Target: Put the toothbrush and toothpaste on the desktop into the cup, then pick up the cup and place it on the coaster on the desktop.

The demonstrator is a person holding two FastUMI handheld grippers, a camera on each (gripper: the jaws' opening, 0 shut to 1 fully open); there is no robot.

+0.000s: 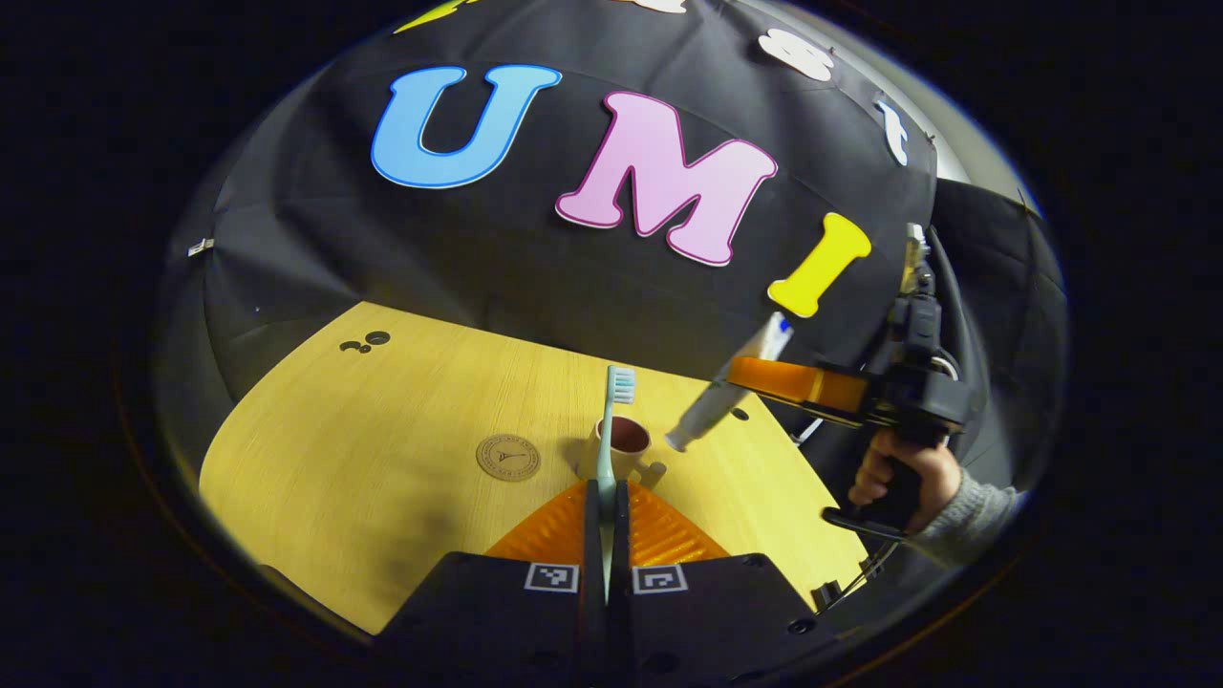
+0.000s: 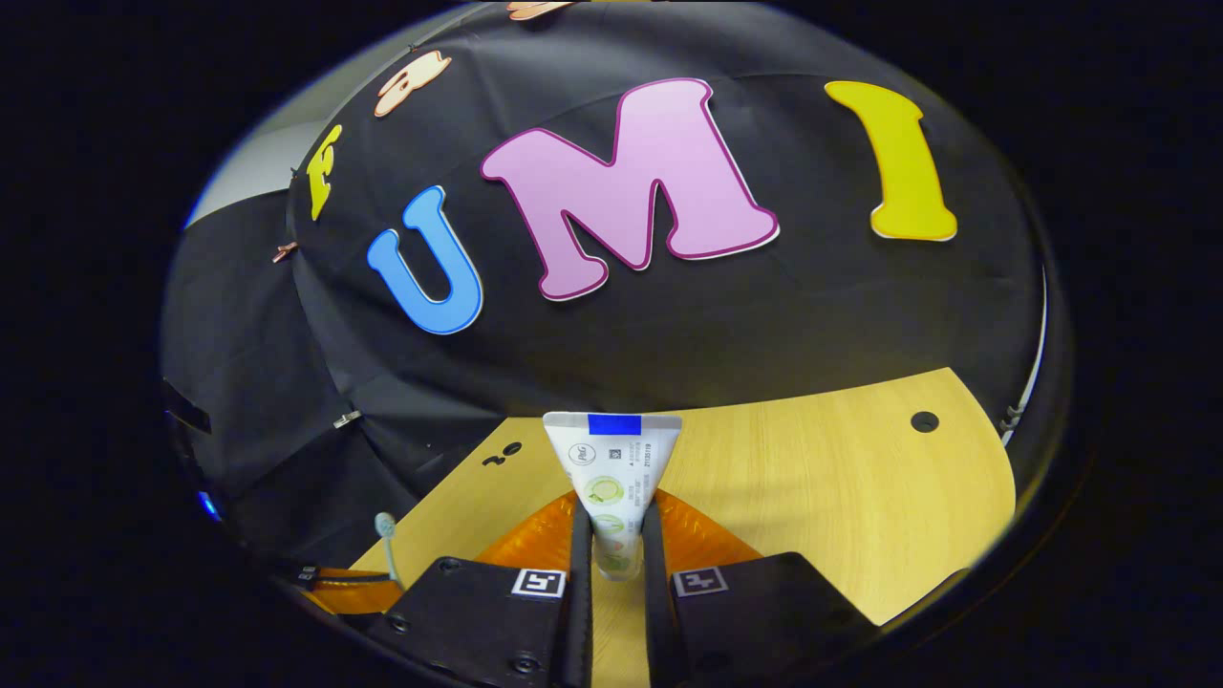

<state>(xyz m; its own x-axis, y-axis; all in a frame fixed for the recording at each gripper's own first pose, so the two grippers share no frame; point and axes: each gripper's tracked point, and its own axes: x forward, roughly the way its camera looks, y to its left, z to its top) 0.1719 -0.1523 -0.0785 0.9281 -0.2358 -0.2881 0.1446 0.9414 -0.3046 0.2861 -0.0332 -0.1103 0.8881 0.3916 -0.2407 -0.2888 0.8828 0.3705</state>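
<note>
**Fingers loaded, both tools above the worktop – pre-insertion stage**

Fingers of the left gripper (image 1: 606, 497) are clamped on the toothbrush (image 1: 611, 430), handle pinched between them, long axis upright, bristle head on top. In the left gripper view, reading L to R: coaster (image 1: 508, 457) flat on the worktop (image 1: 382, 420); cup (image 1: 621, 447) just beside it to the R, mouth open upward, directly beyond the brush shaft; then the toothpaste (image 1: 731, 387), tilted, cap end low and pointing toward the cup, gripped by the right gripper (image 1: 764, 375), w/ a hand (image 1: 898, 478) on its grip.

Right gripper view: its fingers (image 2: 579, 535) pinch the tube, crimped flat end up, a blue band at the crimp.

Key relation (judged): cup lies straight ahead of & below the left fingers, so the brush is the nearer tool; it needs tipping head-up or handle-down over the rim. Tube cap sits just R of the cup, slightly higher.

Writing: tube print & coaster emblem too small to read; square marker tags on the gripper bodies.
</note>
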